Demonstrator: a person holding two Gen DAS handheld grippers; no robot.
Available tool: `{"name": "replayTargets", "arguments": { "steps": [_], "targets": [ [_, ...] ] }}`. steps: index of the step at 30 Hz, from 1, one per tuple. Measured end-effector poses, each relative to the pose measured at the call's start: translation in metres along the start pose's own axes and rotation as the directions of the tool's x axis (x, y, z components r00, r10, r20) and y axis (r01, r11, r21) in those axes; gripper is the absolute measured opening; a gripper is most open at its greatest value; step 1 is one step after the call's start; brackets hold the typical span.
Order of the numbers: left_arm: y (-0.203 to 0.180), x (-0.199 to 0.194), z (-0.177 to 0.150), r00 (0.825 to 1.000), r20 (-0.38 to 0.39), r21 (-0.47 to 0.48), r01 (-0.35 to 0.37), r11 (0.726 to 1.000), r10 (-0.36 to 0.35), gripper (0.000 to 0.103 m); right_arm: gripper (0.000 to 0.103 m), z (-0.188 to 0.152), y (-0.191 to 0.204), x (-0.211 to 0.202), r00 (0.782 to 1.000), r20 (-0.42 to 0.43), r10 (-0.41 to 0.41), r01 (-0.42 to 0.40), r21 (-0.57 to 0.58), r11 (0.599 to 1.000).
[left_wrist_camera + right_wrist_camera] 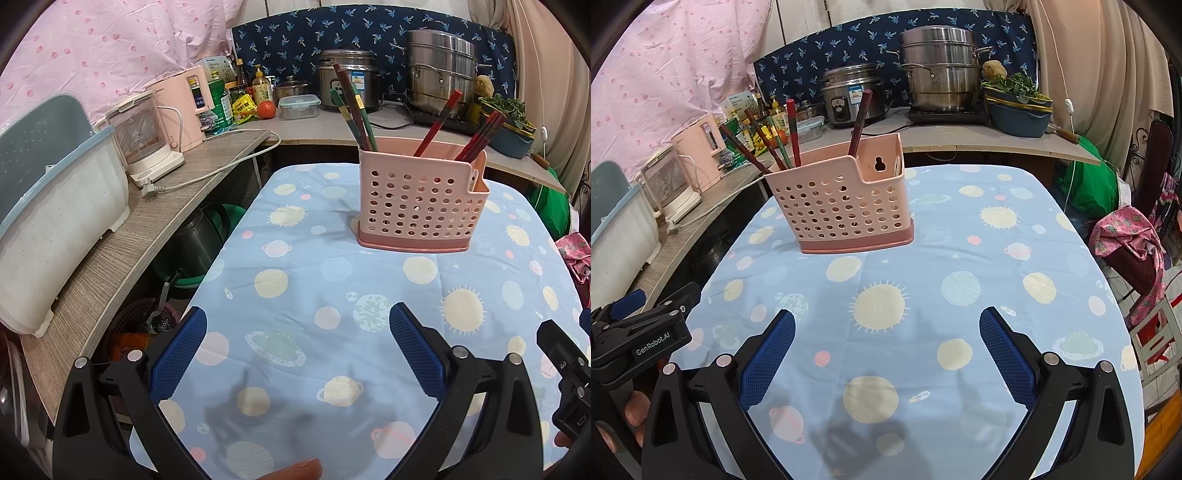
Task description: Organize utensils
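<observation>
A pink perforated utensil holder [417,206] stands upright on the blue planet-print tablecloth [295,280], toward the far side. Several red, brown and green chopsticks [354,107] stick up out of it. It also shows in the right wrist view [842,206] with chopsticks [792,133] leaning left. My left gripper [297,326] is open and empty, low over the near part of the cloth. My right gripper [886,328] is open and empty too, over the cloth [960,258]. The holder is well beyond both grippers.
A wooden shelf [147,229] runs along the left with a white dish bin [55,221], kettle [147,136] and pink appliance [184,107]. The back counter holds a rice cooker [347,77], steel steamer pot [439,70], bottles and a tomato [266,109]. A chair with pink cloth [1130,243] stands right.
</observation>
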State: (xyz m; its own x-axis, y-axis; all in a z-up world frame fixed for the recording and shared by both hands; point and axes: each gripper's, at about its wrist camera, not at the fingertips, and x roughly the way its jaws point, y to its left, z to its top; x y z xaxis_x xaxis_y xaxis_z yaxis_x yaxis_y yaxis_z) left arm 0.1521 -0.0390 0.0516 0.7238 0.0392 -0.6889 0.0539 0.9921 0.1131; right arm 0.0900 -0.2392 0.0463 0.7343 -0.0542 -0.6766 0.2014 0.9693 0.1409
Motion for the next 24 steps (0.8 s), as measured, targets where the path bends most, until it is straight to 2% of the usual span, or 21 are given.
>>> {"name": "replayTargets", "arguments": {
  "steps": [24],
  "targets": [
    [-0.0025,-0.0015,0.0013,1.000,-0.007,0.007,-0.001,1.000,0.001,0.095,0.096,0.0003,-0.0011,0.0004,1.000,-0.001,0.000,0.000,0.002,1.000]
  ]
}}
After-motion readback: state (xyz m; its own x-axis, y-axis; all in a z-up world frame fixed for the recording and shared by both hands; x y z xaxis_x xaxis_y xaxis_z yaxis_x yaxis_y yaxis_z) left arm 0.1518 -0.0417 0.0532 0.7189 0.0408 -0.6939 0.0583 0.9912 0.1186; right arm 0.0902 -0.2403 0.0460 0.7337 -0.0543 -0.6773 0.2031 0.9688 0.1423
